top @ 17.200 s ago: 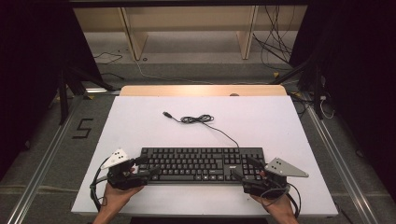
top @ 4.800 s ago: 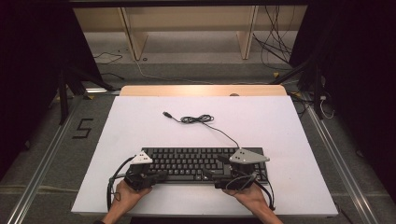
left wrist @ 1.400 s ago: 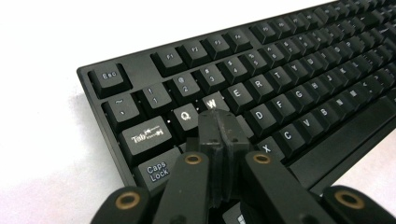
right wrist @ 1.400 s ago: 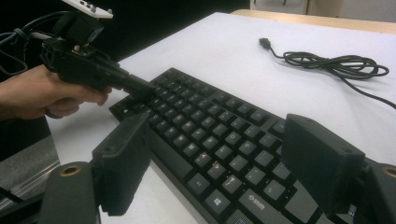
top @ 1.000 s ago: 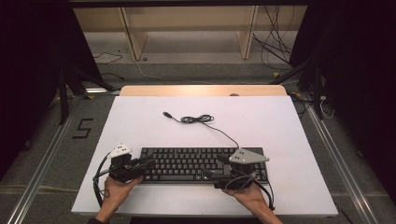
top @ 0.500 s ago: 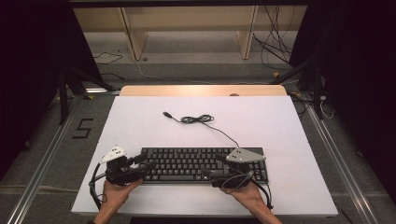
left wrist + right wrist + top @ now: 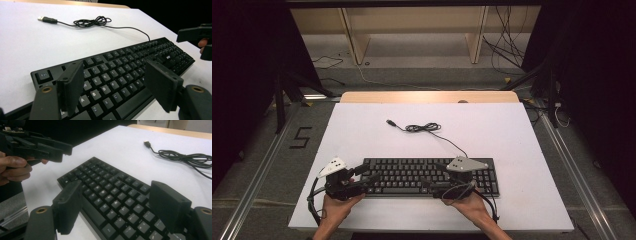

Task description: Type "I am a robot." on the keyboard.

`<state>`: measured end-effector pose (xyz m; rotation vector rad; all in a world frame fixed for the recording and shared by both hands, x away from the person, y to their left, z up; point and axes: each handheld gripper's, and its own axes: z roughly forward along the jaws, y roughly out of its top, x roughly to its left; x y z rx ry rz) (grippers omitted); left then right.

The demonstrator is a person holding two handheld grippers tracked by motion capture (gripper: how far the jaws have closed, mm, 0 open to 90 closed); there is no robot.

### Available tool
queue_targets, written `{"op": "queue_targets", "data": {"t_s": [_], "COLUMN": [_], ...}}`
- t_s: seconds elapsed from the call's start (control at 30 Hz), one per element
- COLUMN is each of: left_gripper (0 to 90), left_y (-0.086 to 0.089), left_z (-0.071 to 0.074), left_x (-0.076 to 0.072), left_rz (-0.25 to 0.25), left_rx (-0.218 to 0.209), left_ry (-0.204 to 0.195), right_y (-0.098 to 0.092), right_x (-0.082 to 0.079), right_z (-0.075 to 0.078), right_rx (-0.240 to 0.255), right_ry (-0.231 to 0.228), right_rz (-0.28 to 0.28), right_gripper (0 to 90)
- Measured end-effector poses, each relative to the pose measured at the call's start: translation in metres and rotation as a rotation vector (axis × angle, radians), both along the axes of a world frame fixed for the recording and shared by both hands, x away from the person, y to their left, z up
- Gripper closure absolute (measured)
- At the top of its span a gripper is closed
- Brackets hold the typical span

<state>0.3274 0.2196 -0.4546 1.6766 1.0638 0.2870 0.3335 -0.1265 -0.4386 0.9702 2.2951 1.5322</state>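
The left gripper [image 7: 368, 176] is at the near left corner of the black keyboard [image 7: 412, 172], held in the person's left hand [image 7: 334, 207]. Its jaws are spread and have just been opening. In the left gripper view they stand over the letter keys at that end, with no pad pressing on the keyboard. Whether either jaw touches a key cannot be told.

The right gripper [image 7: 434, 186] is at the near edge of the keyboard, right of centre, held in the right hand [image 7: 469, 205]. Its jaws are spread and have just been closing slightly. In the right gripper view they straddle the keys with nothing pinched between them.

The keyboard lies flat on the white surface [image 7: 362, 130], parallel to its near edge and close to it. Its thin black cable [image 7: 452, 142] leaves the far edge and runs away from the person to a loose coil [image 7: 422, 128], ending in a USB plug [image 7: 390, 122] lying on the surface, well apart from the keyboard.
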Motion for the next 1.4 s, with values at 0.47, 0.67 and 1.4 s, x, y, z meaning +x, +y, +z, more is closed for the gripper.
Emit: {"op": "queue_targets", "data": {"t_s": [0.47, 0.67, 1.4], "left_gripper": [30.2, 29.9, 29.2], "left_y": [0.000, 0.000, 0.000], "left_z": [0.000, 0.000, -0.001], "left_x": [0.000, 0.000, 0.001], "left_rz": [0.004, 0.006, 0.005], "left_rx": [0.006, 0.008, 0.015], "left_ry": [-0.002, -0.001, 0.001], "right_y": [0.023, 0.033, 0.056], "right_x": [0.013, 0.019, 0.027], "right_z": [-0.007, -0.012, -0.031], "right_rx": [-0.063, -0.096, -0.199], "right_ry": [0.053, 0.081, 0.137], "right_rz": [0.041, 0.056, 0.083], "right_gripper": [55.2, 69.0, 90.0]}}
